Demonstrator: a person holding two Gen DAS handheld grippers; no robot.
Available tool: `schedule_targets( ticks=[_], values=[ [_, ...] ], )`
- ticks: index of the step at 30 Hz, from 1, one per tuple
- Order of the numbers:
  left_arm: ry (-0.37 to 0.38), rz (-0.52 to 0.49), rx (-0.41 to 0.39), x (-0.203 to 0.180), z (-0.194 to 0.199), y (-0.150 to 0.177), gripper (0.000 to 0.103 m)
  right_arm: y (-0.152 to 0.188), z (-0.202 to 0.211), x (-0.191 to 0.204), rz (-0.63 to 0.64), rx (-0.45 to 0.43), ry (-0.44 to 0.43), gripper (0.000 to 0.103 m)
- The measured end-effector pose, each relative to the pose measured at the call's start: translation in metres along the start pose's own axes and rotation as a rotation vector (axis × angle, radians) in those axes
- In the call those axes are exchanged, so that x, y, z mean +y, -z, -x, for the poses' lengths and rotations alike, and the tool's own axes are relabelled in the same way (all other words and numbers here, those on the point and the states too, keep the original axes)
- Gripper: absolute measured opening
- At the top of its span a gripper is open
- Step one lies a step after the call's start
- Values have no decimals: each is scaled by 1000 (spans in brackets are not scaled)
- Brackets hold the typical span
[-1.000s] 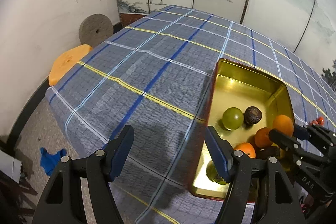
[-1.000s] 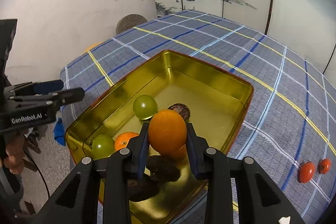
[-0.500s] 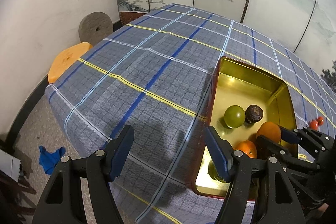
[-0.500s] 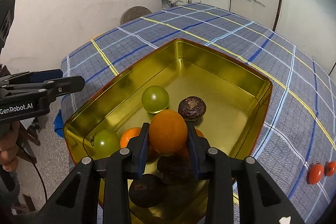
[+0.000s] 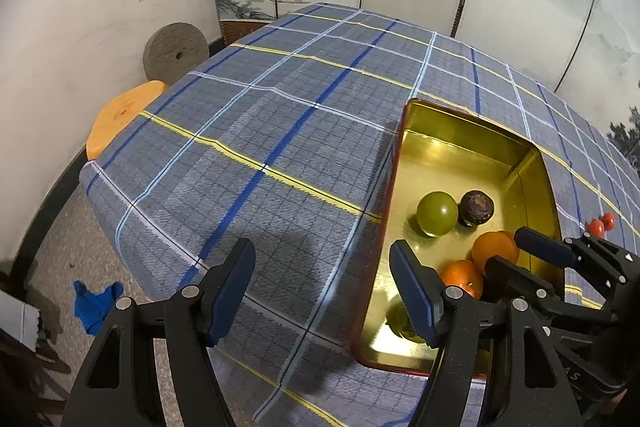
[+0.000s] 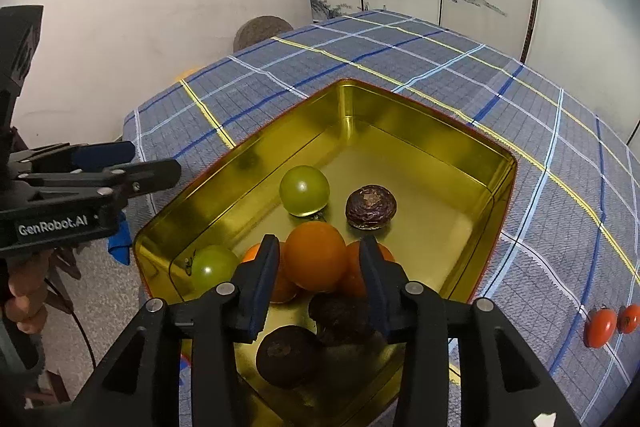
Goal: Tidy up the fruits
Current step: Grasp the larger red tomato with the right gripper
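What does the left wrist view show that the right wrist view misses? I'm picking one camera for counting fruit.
Only the left wrist view shows the blue cloth on the floor clearly. Only the right wrist view shows two dark fruits near its fingers and the green fruit in the corner unobstructed. Both show the gold tin, the orange between the opening right gripper jaws, and two tomatoes.

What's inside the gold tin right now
Inside the gold tin: two green fruits, three dark wrinkled fruits, and three oranges, one between the opening right tool. The tool's fingers partly cover the two oranges behind.
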State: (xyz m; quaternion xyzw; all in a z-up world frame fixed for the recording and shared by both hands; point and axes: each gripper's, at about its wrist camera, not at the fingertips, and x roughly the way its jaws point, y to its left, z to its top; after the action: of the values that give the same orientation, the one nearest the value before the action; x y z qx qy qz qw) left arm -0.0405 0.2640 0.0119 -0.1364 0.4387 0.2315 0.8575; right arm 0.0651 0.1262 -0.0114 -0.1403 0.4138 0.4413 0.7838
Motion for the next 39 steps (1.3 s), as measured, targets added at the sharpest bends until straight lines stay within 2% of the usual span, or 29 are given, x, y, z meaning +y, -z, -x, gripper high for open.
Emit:
schedule_targets(
  ticks=[10, 15, 22, 31, 39],
  values=[
    [20, -41, -9, -20, 6, 0, 70, -1, 34, -10, -42, -82, -1, 41],
    [46, -78, -12, -39, 9, 1, 70, 6, 57, -31, -73, -126, 53, 43],
    [97, -156, -13, -78, 13, 3, 70, 34, 85, -90, -179, -133, 180, 43],
    [169, -256, -6, -135, 16, 9, 70, 95, 119, -184, -371, -113, 366, 43],
    [232, -348, 17, -191, 11, 14, 70, 124, 113, -235, -448, -79, 422, 43]
  ],
)
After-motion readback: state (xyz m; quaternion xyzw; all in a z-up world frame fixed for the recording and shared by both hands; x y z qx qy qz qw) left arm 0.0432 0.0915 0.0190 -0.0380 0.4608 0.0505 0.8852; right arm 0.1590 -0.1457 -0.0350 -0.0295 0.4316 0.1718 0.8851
